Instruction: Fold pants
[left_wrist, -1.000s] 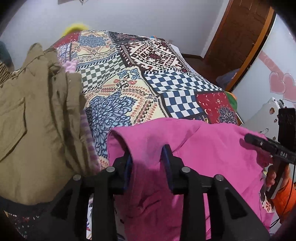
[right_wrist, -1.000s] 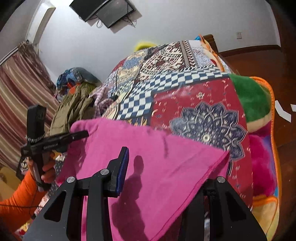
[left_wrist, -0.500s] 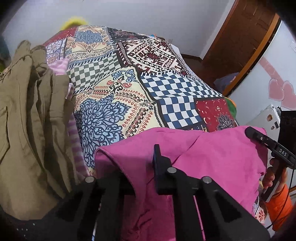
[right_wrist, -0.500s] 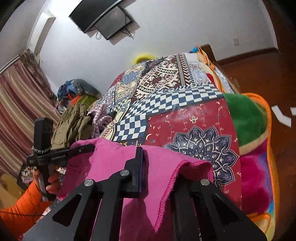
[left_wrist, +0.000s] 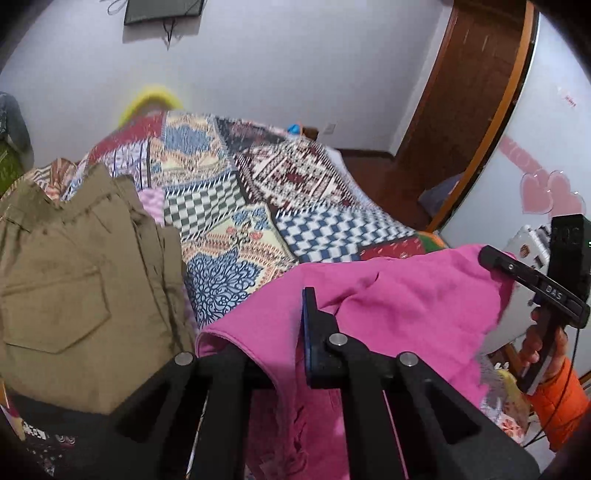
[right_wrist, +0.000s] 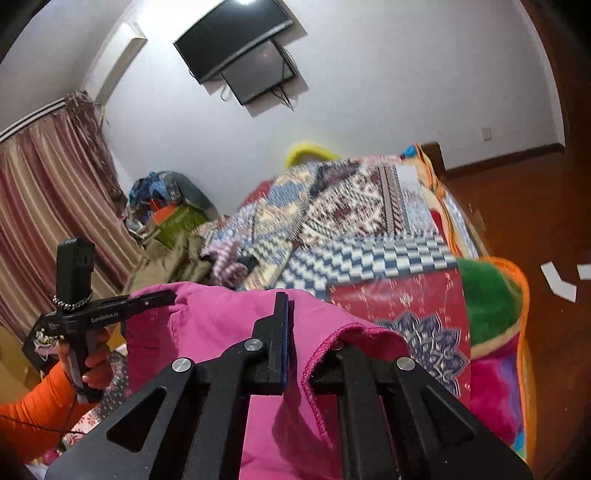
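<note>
The pink pants (left_wrist: 399, 295) hang between my two grippers, lifted above the near end of the bed. My left gripper (left_wrist: 291, 325) is shut on one top corner of the pants; cloth covers its left finger. My right gripper (right_wrist: 295, 332) is shut on the other corner of the pants (right_wrist: 221, 325); cloth drapes over its right finger. Each gripper shows in the other's view, the right gripper (left_wrist: 495, 258) at the far right and the left gripper (right_wrist: 162, 295) at the left, both at the cloth's top edge.
A patchwork quilt (left_wrist: 266, 192) covers the bed. Folded khaki pants (left_wrist: 66, 277) lie at its left side, with a striped pink garment (right_wrist: 225, 262) beside them. A clothes pile (right_wrist: 162, 199) and curtain (right_wrist: 44, 206) stand at the left, a wooden door (left_wrist: 465, 110) at the right.
Both grippers closed on the pink pants' top edge and lifted it upward. The views tilted up, showing more wall and the television.
</note>
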